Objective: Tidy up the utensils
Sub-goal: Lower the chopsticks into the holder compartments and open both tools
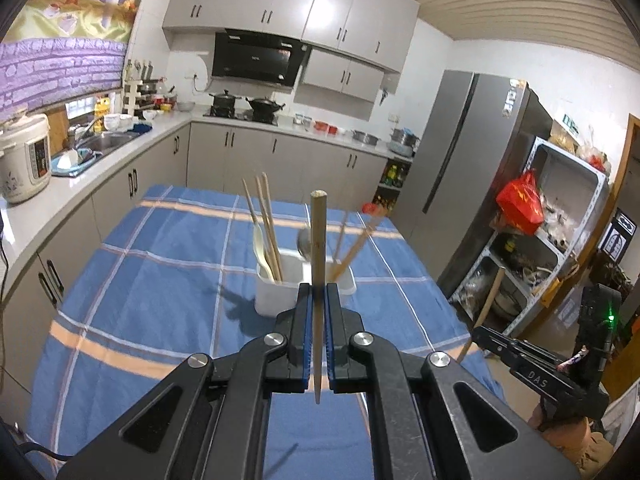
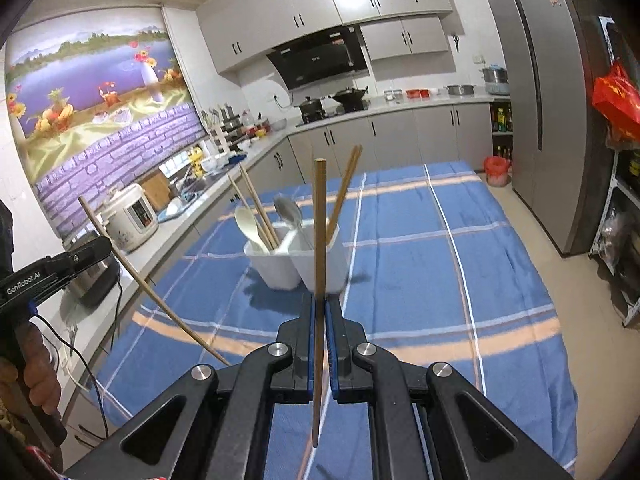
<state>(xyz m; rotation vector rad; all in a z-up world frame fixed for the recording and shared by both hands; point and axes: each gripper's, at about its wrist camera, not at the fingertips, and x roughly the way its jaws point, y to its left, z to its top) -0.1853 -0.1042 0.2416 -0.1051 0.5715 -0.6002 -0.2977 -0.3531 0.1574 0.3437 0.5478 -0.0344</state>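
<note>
Chopsticks fill the near field in both wrist views. Our left gripper [image 1: 319, 292] has its blue-lined jaws pressed together on a pale wooden chopstick [image 1: 318, 248], which stands almost upright between them, its blunt end above the fingertips and its pointed end down between the gripper's arms. Our right gripper [image 2: 320, 312] is closed the same way on a darker brown chopstick [image 2: 319, 232], also held near vertical, with its tip hanging low between the arms.

Each gripper also shows in the other's view: the right one at the lower right edge of the left view, the left one at the left edge of the right view, each with its stick tilted.

Beneath both lies the blue plaid tablecloth [image 2: 420, 272], crossed by white and orange stripes. Just beyond the fingertips sits the white utensil holder [image 2: 296, 260], split into two compartments. The compartment nearer the counter holds a cream plastic spoon [image 2: 246, 224] and several light chopsticks [image 2: 256, 204] leaning toward the counter. The other holds a metal spoon [image 2: 288, 210] and two brown chopsticks [image 2: 346, 188] leaning toward the fridge side.

Farther off, we see the grey counter with a rice cooker [image 2: 130, 216], the stove with black pots [image 1: 244, 102], and the tall grey refrigerator [image 1: 472, 152].
</note>
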